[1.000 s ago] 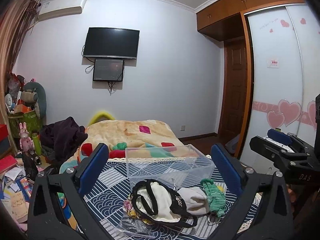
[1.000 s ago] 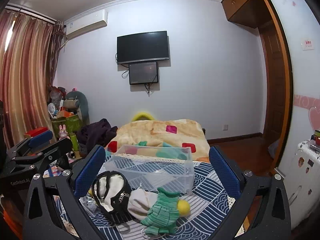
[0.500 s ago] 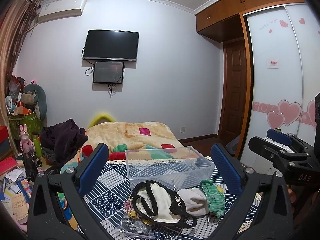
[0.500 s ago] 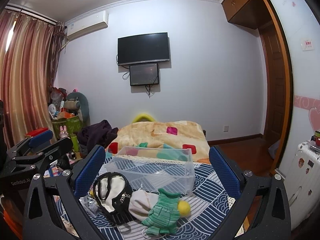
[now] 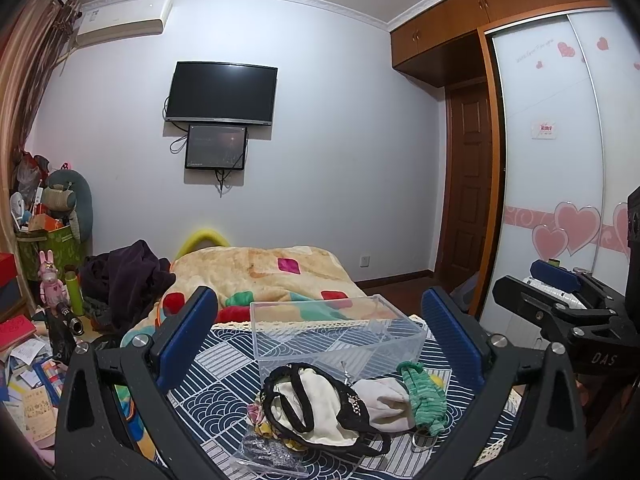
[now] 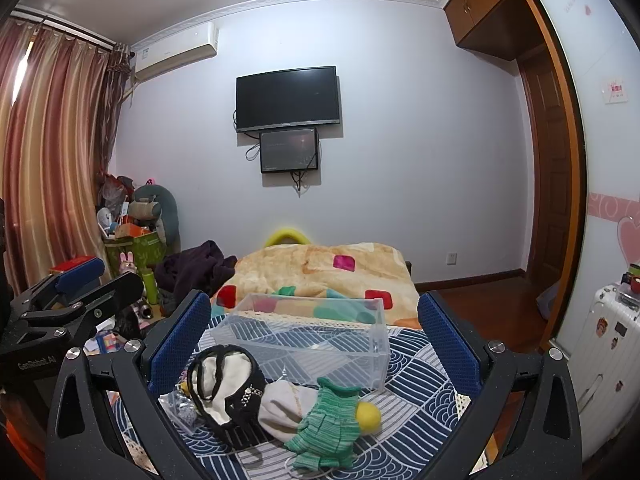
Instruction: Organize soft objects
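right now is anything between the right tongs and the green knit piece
Nothing visible. The right tongs hang open above the cloth, and the green knit piece lies on top at the pile's near edge, beside the white pouch, uncovered.

Bedroom, pale lilac wall [image 5: 328, 152]. Wall-mounted TV [image 5: 221, 93] with smaller screen [image 5: 216, 147] below it. Air conditioner [image 6: 176, 51] high up beside striped curtains [image 6: 44, 152]. Wooden door [image 5: 466, 184], wardrobe with heart-patterned sliding panels [image 5: 560, 184]. Bed under orange blanket [image 6: 320, 272]. Dark wood floor [image 6: 480, 300].
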Tool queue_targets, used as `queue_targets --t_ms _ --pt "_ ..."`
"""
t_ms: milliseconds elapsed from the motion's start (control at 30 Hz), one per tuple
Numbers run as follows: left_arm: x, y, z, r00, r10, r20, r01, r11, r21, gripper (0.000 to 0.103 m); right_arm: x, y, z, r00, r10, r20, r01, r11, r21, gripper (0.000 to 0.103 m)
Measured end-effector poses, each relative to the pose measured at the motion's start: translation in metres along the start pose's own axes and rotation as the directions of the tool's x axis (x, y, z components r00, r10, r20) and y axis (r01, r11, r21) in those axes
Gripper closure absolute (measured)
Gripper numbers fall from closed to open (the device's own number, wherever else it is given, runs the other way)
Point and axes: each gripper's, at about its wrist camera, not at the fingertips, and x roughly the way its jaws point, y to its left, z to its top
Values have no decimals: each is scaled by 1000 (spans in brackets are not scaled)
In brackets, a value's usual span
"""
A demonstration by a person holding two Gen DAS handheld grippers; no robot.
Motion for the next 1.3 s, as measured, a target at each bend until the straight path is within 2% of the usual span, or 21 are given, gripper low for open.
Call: queue_targets --t_ms 967,1067,1167,1300 --pt "5 0 0 999 -3 -31 3 1000 -15 0 0 2 -1 1000 -10 2 10 1000 -3 0" --pt "10 2 -5 998 -4 -56 4 1000 -11 0 6 1 -3 999 -42 -20 42 999 -4 0" --pt "22 6 -15 994 1 -112 -2 1000 -4 0 12 -1 -11 996 -71 -53 70 997 -17 0" --pt "45 16 -37 977 -5 -214 -1 1000 -27 0 28 -7 -30 987 -75 -142 72 997 -27 0"
